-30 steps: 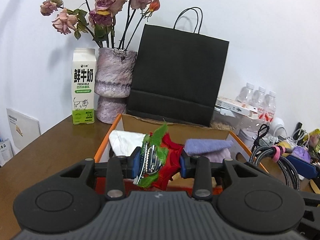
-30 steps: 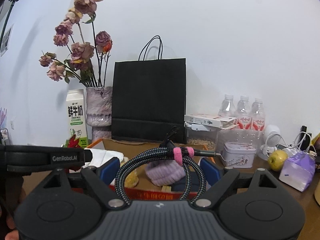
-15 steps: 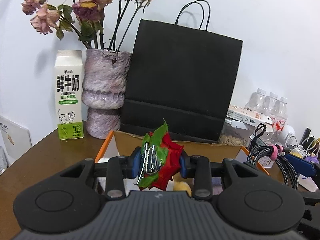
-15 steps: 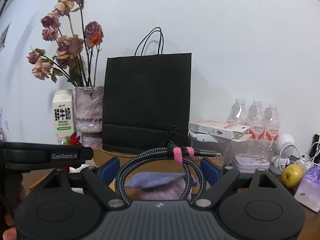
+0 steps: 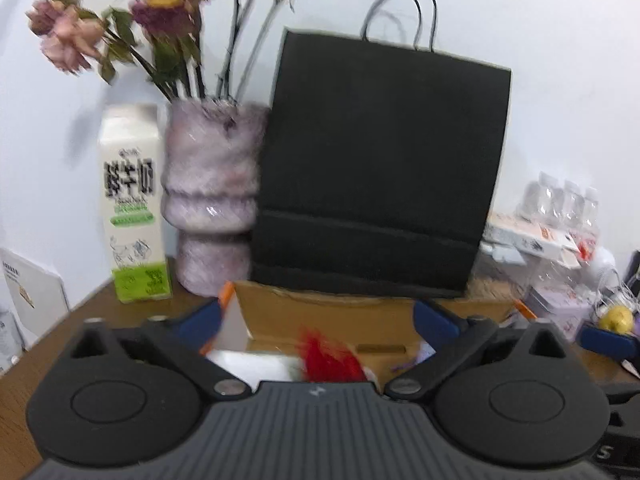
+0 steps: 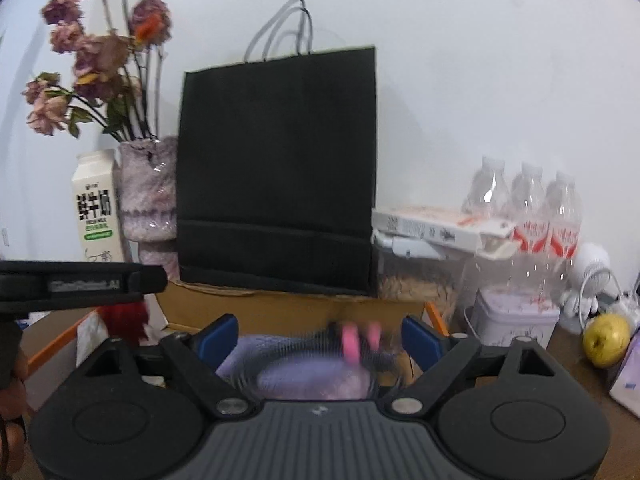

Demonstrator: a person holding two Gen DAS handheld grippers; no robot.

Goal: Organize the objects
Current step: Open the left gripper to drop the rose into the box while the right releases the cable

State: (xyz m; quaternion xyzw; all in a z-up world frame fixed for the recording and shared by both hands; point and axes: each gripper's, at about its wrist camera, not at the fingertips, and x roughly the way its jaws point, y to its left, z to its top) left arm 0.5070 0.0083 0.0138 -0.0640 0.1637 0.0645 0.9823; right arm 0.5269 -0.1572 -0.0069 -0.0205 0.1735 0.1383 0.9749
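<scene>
My left gripper [image 5: 316,320] is open above the cardboard box [image 5: 320,312]. A blurred red artificial flower [image 5: 328,356] is loose below its spread jaws, inside the box. My right gripper [image 6: 318,336] is open too. The braided cable coil with pink ties [image 6: 352,346] is blurred between and below its jaws, over a purple cloth [image 6: 304,376] in the box [image 6: 280,312]. The red flower also shows in the right wrist view [image 6: 124,318], under the left gripper's body.
A black paper bag [image 5: 376,168] stands behind the box. A milk carton [image 5: 134,204] and a vase of dried roses [image 5: 212,200] stand at the left. Water bottles [image 6: 528,208], a tin [image 6: 516,316] and a yellow apple [image 6: 606,340] are at the right.
Both grippers have opened. The red flower has left the left jaws and dropped toward the box. The cable coil has left the right jaws and dropped onto the purple cloth.
</scene>
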